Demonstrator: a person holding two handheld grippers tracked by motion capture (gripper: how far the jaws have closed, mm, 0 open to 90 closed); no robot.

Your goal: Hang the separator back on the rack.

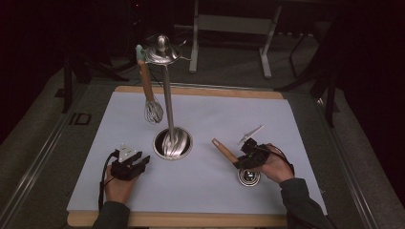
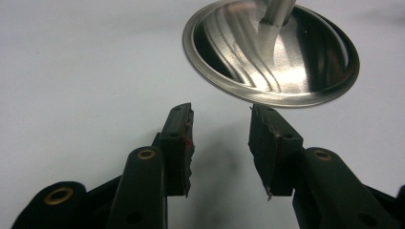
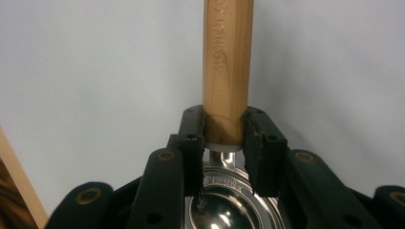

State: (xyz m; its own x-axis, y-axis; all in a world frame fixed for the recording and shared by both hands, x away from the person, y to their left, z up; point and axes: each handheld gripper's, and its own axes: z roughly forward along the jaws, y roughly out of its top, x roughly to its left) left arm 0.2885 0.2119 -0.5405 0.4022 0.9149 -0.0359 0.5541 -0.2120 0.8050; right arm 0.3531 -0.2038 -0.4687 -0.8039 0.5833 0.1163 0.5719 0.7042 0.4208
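White matting covers our worktop [image 1: 200, 191]. From the high view, our right claw [image 1: 244, 160] grips a ladle [image 1: 241, 167] by its wooden handle, bowl below the claw, presumably for hanging on the rack [image 1: 167, 95], where a whisk [image 1: 149, 90] hangs. Our left claw [image 2: 222, 138] stands released and empty, the rack's base [image 2: 272, 52] just ahead. Our right claw [image 3: 224, 138] is clenched on the handle [image 3: 227, 62].
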